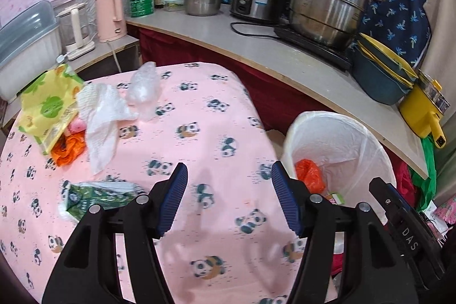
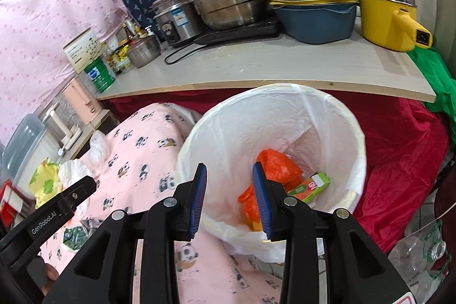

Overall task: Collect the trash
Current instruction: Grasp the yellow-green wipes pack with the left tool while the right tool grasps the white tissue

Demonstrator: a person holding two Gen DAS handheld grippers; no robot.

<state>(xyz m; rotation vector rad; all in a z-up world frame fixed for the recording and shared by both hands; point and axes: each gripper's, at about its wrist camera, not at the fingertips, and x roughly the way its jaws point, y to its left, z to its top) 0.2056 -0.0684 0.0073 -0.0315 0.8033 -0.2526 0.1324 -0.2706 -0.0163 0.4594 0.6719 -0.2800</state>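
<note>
**Pink panda desk: trash partly cleared, five pieces left**

Pink cloth printed with pandas covers your desk [image 1: 199,116]; the white-lined bin [image 2: 350,130] stands just beside its edge, at 3 o'clock in the left wrist view.

Already in the bin:
- one orange plastic bag [image 2: 273,170], crumpled on the liner;
- one green and orange carton [image 2: 310,185], touching the bag at its 4 o'clock side.

Still on the desk, all in the left wrist view:
- green printed wrapper [image 1: 97,195], at 9 o'clock, just beside your left tool's finger;
- white paper towel [image 1: 102,116], at 10 o'clock;
- clear plastic film [image 1: 144,87], at 11 o'clock, touching the towel's far edge;
- yellow-green packet [image 1: 48,104], at the far 10 o'clock edge;
- orange scrap [image 1: 68,148], partly under the packet and the towel. Something pink shows between them; you cannot tell what it is.

Tools:
- your left tool [image 1: 229,201] hangs over bare cloth, its blue pads wide apart with nothing between them;
- your right tool [image 2: 229,201] hangs over the bin's near rim, pads apart by a narrower gap, also empty.

Judged from this, you are less than halfway: two items binned, at least five to go. The green wrapper is the nearest pick for your left tool. Pots and appliances on the counter behind look like kitchenware, not trash.
</note>
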